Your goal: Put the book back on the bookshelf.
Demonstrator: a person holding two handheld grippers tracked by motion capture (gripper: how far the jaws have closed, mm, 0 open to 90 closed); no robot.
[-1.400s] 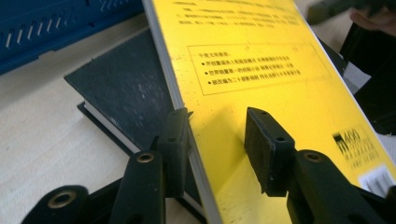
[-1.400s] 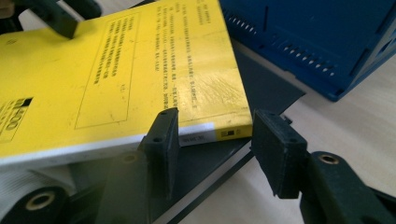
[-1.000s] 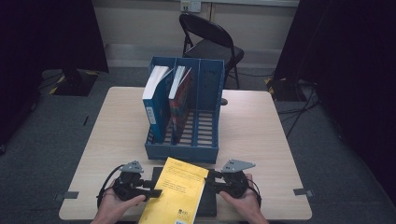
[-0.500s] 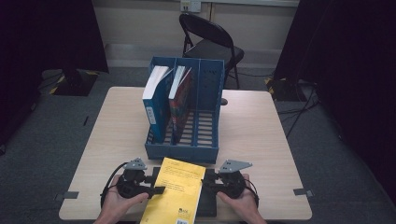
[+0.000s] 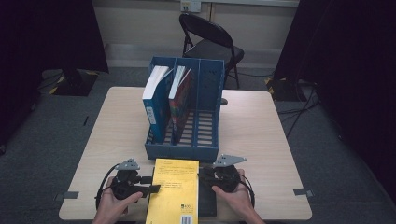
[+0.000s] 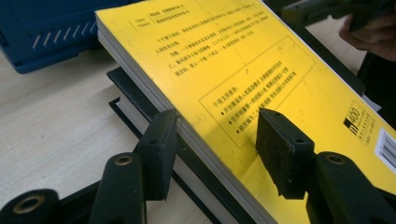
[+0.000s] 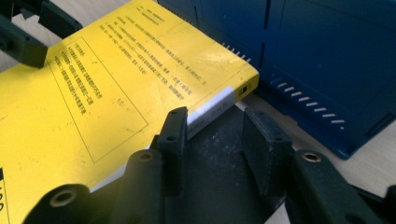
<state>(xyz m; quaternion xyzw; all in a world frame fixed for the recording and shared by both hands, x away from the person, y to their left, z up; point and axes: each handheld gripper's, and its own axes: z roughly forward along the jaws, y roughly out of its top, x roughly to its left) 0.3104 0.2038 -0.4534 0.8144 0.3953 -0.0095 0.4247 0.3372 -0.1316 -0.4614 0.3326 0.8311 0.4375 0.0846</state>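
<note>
A yellow book (image 5: 173,191) lies back cover up at the near edge of the table (image 5: 261,135), resting on a black book (image 5: 207,203) whose dark cover shows along its right side. Just beyond them stands a blue file rack (image 5: 184,112) with three compartments: a white-and-blue book (image 5: 155,100) stands in the left one and a red-and-blue book (image 5: 180,100) in the middle one, both upright. The left gripper (image 5: 154,188) comes in from the left side of the yellow book; in the left gripper view its jaws stand open around the book's long edge (image 6: 210,140), one below the pages, one above the cover, neither clearly pressing. The right gripper (image 5: 204,176) sits at the right side of the books; in the right gripper view its jaws are apart, with one jaw against the spine of the yellow book (image 7: 116,93) and the other over the black cover (image 7: 219,154). A folding chair (image 5: 210,42) stands behind the table
</note>
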